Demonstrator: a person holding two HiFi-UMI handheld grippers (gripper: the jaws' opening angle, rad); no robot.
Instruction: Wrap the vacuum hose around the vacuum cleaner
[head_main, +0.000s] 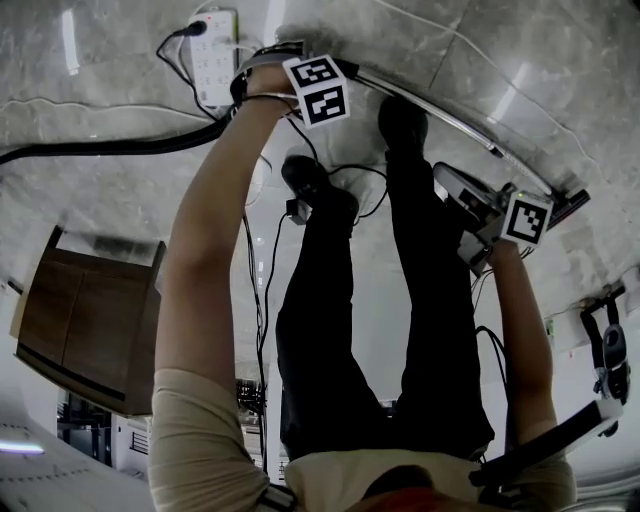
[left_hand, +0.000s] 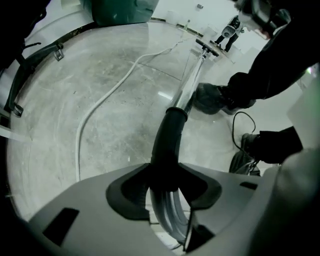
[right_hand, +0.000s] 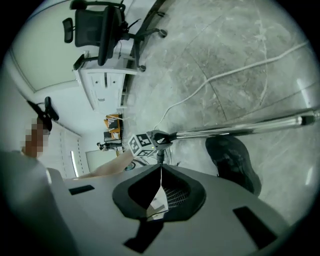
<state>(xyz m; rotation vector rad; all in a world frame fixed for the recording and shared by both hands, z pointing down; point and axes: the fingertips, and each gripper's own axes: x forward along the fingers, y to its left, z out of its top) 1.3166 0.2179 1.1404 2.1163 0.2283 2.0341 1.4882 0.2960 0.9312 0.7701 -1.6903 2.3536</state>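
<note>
Clasping the curved black vacuum hose cuff (left_hand: 167, 142), left hand-held gripper (left_hand: 167, 189), chrome wand (left_hand: 190, 85) at its far end, right hand-held gripper (right_hand: 159, 192) closed, empty

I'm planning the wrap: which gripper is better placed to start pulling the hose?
Left. The left gripper clamps the black hose end where it joins the metal wand. The right gripper is shut on nothing, with the wand beyond its jaws.

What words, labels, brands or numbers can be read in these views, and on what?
No text is readable in any view.
Left marker cube and right marker cube: black-and-white square patterns only, no letters.
Power strip: any print is too small to read.
</note>
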